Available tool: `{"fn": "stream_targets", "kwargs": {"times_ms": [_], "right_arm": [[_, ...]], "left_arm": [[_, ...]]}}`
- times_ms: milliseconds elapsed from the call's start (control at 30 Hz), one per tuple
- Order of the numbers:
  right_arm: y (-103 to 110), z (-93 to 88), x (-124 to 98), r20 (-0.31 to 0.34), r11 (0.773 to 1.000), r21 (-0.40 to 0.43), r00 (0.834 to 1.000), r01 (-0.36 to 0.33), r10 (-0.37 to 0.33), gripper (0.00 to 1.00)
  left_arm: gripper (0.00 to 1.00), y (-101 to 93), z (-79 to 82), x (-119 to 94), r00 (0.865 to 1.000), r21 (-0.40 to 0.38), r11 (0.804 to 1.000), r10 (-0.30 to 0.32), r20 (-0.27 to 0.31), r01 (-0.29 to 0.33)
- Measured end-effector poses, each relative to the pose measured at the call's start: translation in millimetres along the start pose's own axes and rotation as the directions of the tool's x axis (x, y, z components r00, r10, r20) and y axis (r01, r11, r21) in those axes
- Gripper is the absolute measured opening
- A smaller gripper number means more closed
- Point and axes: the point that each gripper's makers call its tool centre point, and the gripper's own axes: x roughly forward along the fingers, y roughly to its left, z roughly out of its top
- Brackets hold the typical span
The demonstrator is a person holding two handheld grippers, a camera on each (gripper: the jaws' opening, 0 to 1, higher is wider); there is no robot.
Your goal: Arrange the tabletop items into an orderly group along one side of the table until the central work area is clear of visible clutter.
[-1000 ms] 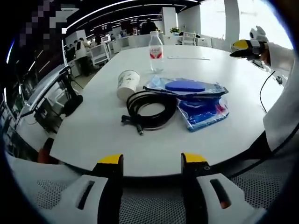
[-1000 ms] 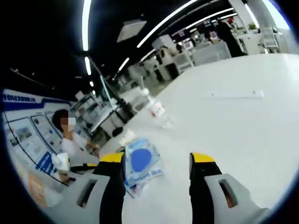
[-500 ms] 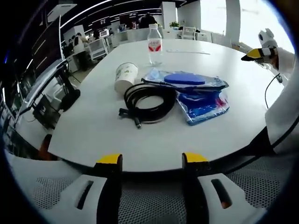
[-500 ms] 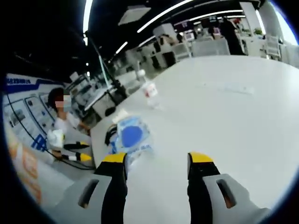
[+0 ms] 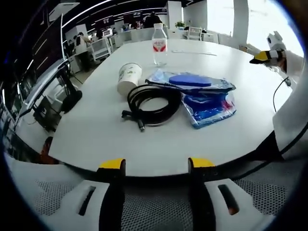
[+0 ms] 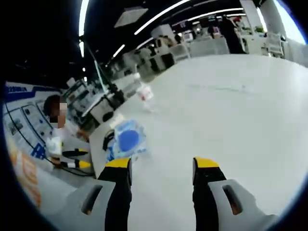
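Note:
On the white table [image 5: 96, 134] a paper cup [image 5: 130, 78] lies on its side beside a coiled black cable [image 5: 151, 103]. Blue plastic packs [image 5: 204, 96] lie to the right of the cable, and a water bottle [image 5: 159, 45] stands behind them. My left gripper [image 5: 157, 168] hangs open short of the table's near edge, holding nothing. My right gripper [image 6: 161, 166] is open over bare tabletop, with the blue packs [image 6: 126, 142] and the bottle [image 6: 146, 94] ahead to its left. The right gripper [image 5: 263, 56] also shows at the far right of the left gripper view.
A thin white strip [image 5: 195, 53] lies far back on the table. A mesh chair [image 5: 159, 211] sits under my left gripper. A person [image 6: 57, 139] stands at the table's edge holding the left gripper [image 6: 77, 159]. Desks and chairs fill the office behind.
The right gripper view has swung a little, so the packs and bottle sit slightly smaller and further left. The items on the table have not moved. Both grippers stay open.

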Motion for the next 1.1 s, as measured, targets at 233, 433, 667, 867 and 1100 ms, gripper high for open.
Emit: {"fn": "stream_targets", "kwargs": {"times_ms": [233, 433, 667, 867, 1100], "right_arm": [[0, -3.9, 1, -0.016, 1.0, 0.021, 1.0, -0.001, 0.001, 0.46], [-6, -2.0, 1, -0.032, 1.0, 0.004, 0.999, 0.02, -0.02, 0.44], [-7, -2.7, 1, -0.046, 1.0, 0.0, 0.999, 0.023, -0.023, 0.43], [-6, -9.6, -4, -0.05, 0.999, 0.027, 0.999, 0.022, -0.02, 0.43], [-11, -24.2, -14, -0.068, 0.998, 0.058, 0.997, 0.039, -0.035, 0.42]], "left_arm": [[0.63, 4.0, 12.9, -2, 0.999, -0.084, 0.996, -0.003, 0.048, 0.007], [0.73, 12.9, 40.2, -7, 0.995, -0.137, 0.991, 0.025, 0.091, -0.012], [0.8, 14.3, 100.5, 4, 0.976, -0.298, 0.954, 0.033, 0.217, 0.034], [0.69, 17.5, 120.8, 17, 0.987, -0.247, 0.969, 0.021, 0.16, 0.019], [0.68, 31.6, 146.1, 36, 0.987, -0.295, 0.954, 0.001, 0.161, 0.047]]}}
